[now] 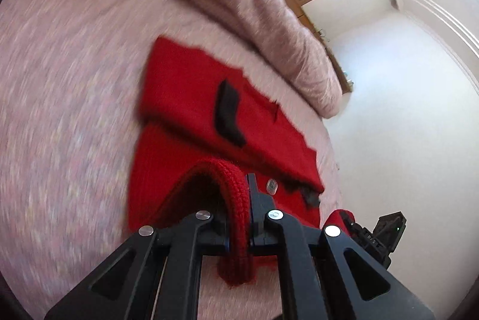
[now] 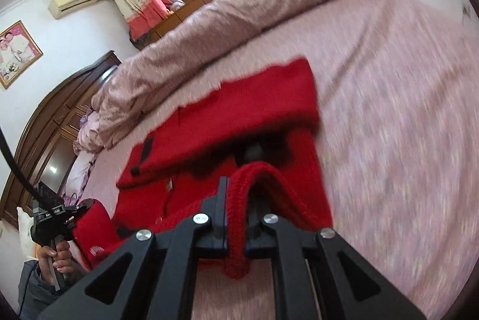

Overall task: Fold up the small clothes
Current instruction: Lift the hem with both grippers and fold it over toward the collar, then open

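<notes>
L gripper (image 1: pixel 248 218): closest to the cam, jaws clamped on the thick knit edge of the red sweater (image 1: pixel 191 122).
R gripper (image 2: pixel 236 215): same, jaws squeezed on another bit of that red edge, held up off the bed (image 2: pixel 404 110).
Bed: big, pink sheet, under the sweater.
Quilt (image 2: pixel 227 20): pink, bunched in a long roll behind the sweater, w/ a gap between.
Red sweater: lies on the bed, far part flat, near edge lifted at both grippers. Black patch (image 1: pixel 227 113) on top.
Hand (image 2: pixel 60 257): left of the sweater in the R cam, wrapped round the other gripper's handle.
</notes>
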Demonstrator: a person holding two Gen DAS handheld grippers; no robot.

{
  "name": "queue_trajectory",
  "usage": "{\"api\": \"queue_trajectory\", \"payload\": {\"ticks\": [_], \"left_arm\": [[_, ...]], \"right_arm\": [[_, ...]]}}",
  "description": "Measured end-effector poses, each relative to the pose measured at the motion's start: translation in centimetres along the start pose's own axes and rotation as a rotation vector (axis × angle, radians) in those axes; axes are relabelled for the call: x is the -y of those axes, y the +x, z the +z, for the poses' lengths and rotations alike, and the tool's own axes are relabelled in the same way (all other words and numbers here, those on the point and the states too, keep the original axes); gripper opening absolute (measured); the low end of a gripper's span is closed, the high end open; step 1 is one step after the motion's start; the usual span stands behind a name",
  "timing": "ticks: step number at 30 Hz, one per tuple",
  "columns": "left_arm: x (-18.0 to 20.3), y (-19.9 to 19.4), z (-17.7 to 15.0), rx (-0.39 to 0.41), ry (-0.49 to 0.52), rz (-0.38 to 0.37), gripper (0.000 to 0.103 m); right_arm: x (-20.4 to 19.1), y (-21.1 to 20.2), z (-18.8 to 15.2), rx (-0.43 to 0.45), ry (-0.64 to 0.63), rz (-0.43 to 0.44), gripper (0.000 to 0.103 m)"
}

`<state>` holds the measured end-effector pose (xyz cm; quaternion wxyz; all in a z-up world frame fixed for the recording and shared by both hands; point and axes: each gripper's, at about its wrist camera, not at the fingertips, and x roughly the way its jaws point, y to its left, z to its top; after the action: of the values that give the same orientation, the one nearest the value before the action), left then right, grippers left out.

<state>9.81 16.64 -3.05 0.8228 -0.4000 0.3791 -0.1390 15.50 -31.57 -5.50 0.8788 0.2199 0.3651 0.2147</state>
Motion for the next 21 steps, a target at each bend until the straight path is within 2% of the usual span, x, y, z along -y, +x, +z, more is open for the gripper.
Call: {"api": "queue_trajectory", "payload": {"ticks": [3,8,11,16,21], "left_arm": [[0.4,0.7,2.5,0.045,0.028,-0.008,0.001],[-0.1,1.7,6.6,0.12,0.011,-0.039,0.001],[-0.5,2.6,7.9,0.125,0.014,-0.041,0.001],[-0.7,3.9,9.2,0.126,0.059,-0.031,0.001],[0.0,4.3,10.8,0.156,0.097,-0.087,0.001]], "right_arm": [[0.0,0.9,2.8,0.04,-0.011,-0.005,0.007],[1.4,2.5,6.4,0.098,0.05,-0.002,0.007],[1.7,3.3,8.0,0.122,0.084,0.024,0.007],[0.9,4.3,9.2,0.139,0.069,0.037,0.007],[0.4,5.3,10.7,0.153,0.025,0.034,0.007]]}}
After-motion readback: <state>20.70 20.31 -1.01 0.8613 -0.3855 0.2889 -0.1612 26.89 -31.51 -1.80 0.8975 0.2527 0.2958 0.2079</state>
